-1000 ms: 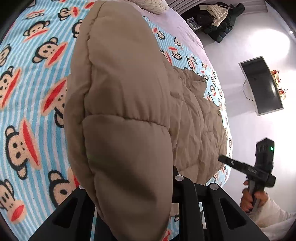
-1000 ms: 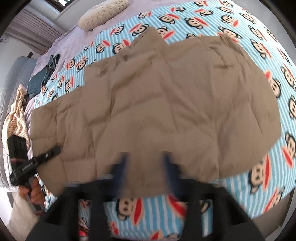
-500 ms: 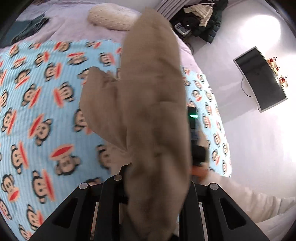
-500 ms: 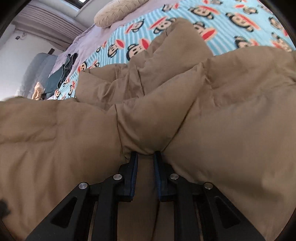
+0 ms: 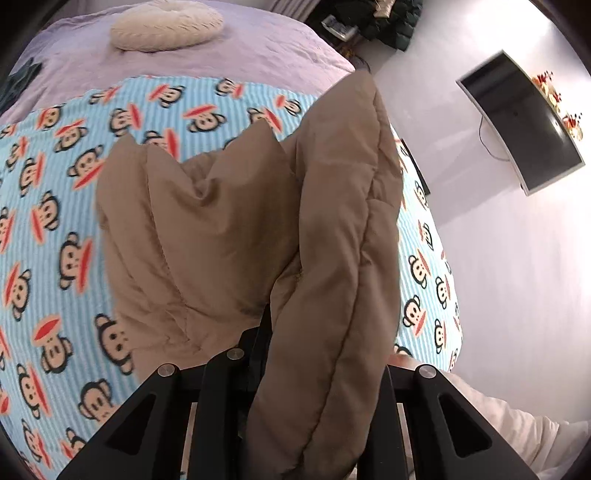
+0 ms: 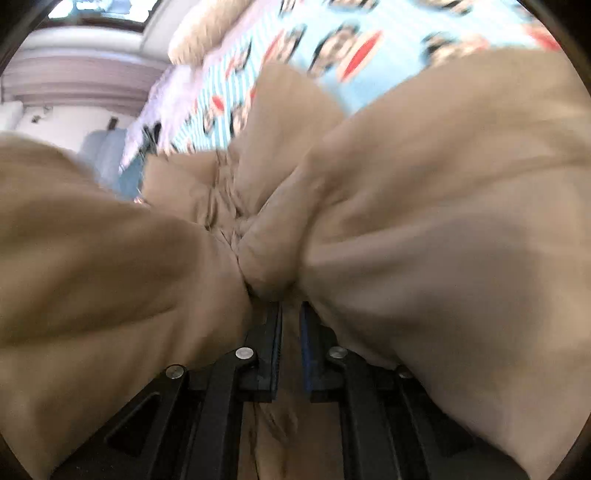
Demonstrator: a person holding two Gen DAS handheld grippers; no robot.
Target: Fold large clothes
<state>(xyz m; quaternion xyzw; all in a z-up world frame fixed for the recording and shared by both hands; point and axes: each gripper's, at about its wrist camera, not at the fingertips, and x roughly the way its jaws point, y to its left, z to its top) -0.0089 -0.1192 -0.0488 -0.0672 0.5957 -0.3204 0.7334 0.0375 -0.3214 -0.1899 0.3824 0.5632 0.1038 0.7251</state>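
Observation:
A large tan quilted puffer coat (image 5: 229,236) lies on a bed with a blue striped monkey-print blanket (image 5: 48,229). My left gripper (image 5: 295,332) is shut on a thick padded edge of the coat, which hangs over the fingers and hides the tips. In the right wrist view my right gripper (image 6: 290,314) is shut on a bunched fold of the coat (image 6: 443,240), which fills nearly the whole view and is blurred.
A lilac sheet (image 5: 221,55) and a cream round pillow (image 5: 166,26) are at the head of the bed. A dark curved monitor (image 5: 521,122) hangs on the white wall at right. Dark clothes (image 5: 384,18) are piled beyond the bed.
The right gripper has closed on the coat's near edge and lifted it. Both grippers have raised the coat and carried it across the bed, bunching the fabric; the flat spread is gone.

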